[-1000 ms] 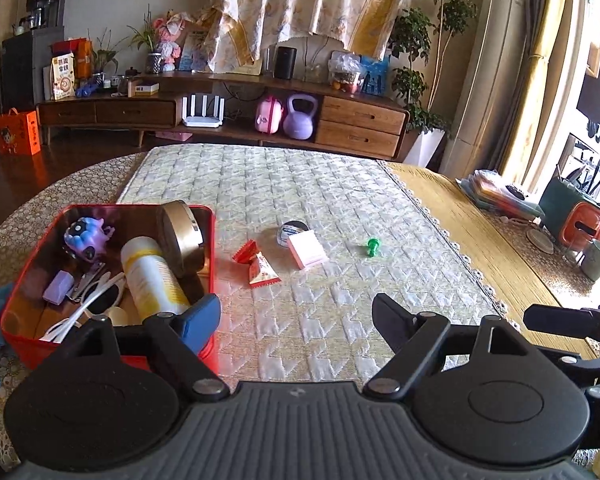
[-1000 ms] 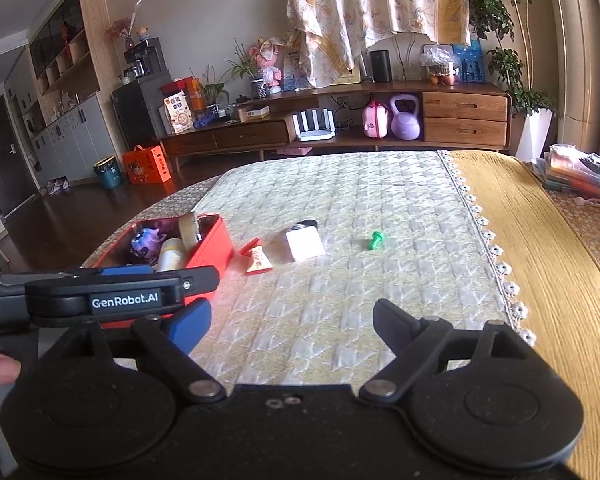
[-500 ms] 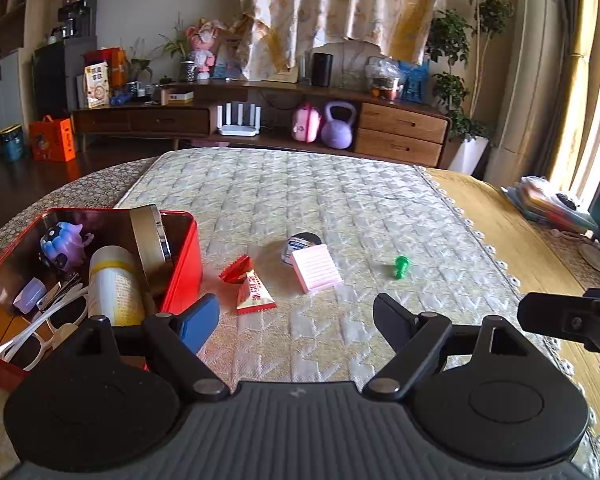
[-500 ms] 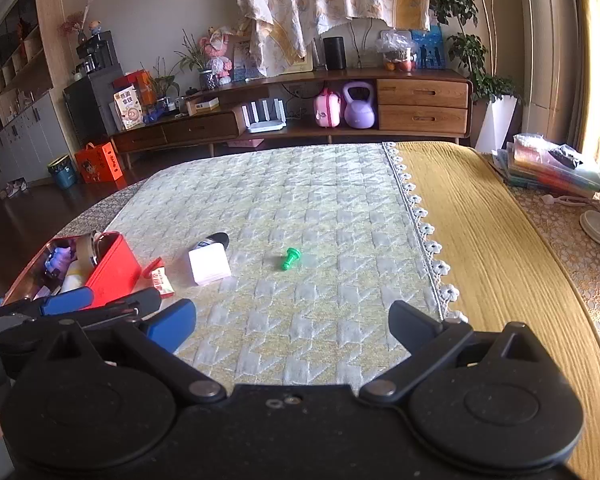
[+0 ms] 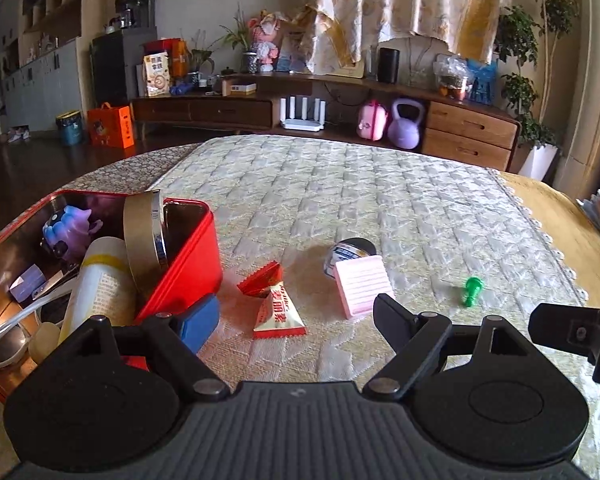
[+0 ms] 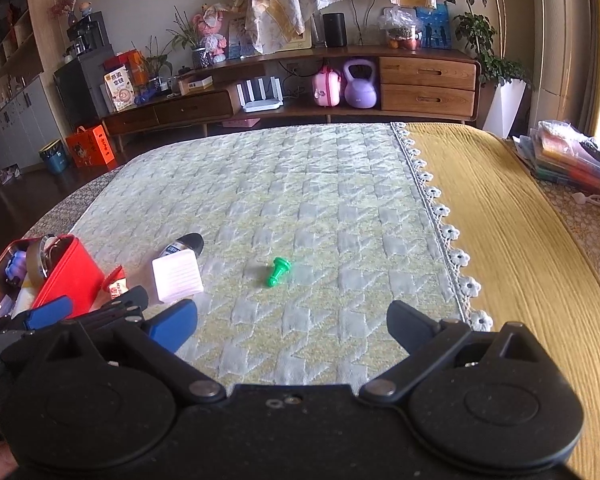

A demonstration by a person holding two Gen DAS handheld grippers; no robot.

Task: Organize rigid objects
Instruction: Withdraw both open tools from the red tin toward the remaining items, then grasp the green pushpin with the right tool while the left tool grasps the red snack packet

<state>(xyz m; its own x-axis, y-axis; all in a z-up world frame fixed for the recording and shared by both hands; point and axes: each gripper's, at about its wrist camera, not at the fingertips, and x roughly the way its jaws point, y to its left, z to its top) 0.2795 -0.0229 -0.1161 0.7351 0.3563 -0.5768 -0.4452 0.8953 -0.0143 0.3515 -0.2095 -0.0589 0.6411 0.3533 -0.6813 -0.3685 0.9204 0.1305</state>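
A red tin box [image 5: 187,264] at the left holds a purple toy [image 5: 69,228], a white bottle [image 5: 99,284], a gold round tin [image 5: 143,236] and sunglasses. On the quilted cloth lie a red-and-white candy packet [image 5: 277,314], a pink sticky-note pad [image 5: 362,288], a small dark jar [image 5: 350,250] behind it and a green pushpin [image 5: 472,290]. My left gripper [image 5: 295,320] is open and empty, just short of the candy. My right gripper [image 6: 291,320] is open and empty, just short of the green pushpin [image 6: 277,271]. The pad [image 6: 177,276] and the box [image 6: 65,276] lie to its left.
A yellow cloth [image 6: 520,240] covers the table's right side past a lace edge. Stacked folders [image 6: 576,160] lie at the far right. A wooden sideboard [image 6: 380,84] with a purple kettlebell stands beyond the table.
Both grippers have swung right and moved forward. The left one now faces the candy and pad, and the right one faces the pushpin. Both stay open.
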